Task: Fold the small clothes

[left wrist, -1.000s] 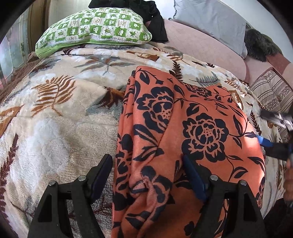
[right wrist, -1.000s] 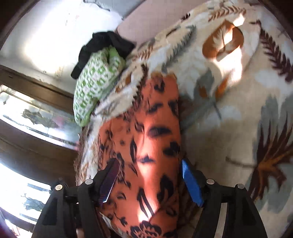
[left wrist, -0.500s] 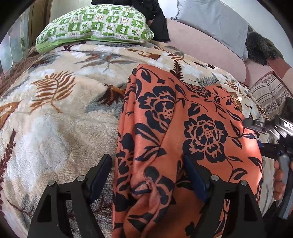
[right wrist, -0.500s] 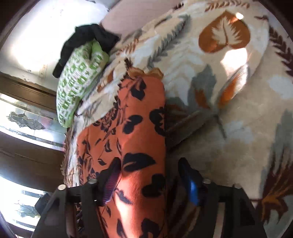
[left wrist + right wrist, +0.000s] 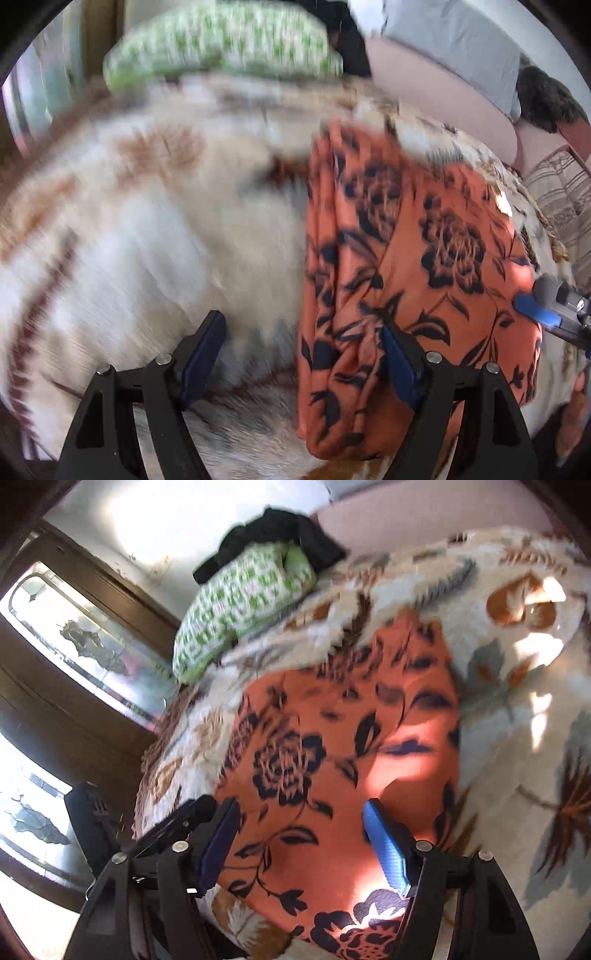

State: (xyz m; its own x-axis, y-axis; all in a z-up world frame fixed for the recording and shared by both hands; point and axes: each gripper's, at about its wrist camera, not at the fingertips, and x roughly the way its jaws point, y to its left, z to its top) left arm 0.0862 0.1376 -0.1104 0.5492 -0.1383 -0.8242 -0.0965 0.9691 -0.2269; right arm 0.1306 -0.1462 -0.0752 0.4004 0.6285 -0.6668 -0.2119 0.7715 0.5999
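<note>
An orange garment with dark flowers (image 5: 424, 240) lies folded into a long strip on the leaf-print blanket (image 5: 147, 240). My left gripper (image 5: 299, 328) is open and straddles the strip's left edge near its close end. Its right finger (image 5: 399, 365) is over the cloth and its left finger (image 5: 203, 354) is over bare blanket. In the right wrist view my right gripper (image 5: 300, 812) hovers over the garment (image 5: 332, 738) with its jaws opening and the pads pressing nothing. The right gripper's blue pad (image 5: 535, 314) shows at the strip's right edge.
A green checked pillow (image 5: 240, 602) with a black garment (image 5: 273, 531) on it lies at the blanket's far end. A grey pillow (image 5: 443, 48) and a striped cushion (image 5: 561, 199) sit to the right. A dark wooden window frame (image 5: 74, 646) runs along the left.
My left gripper slid left, so the strip's left edge now lies between its fingers. My right gripper rolled and moved in over the garment's right part.
</note>
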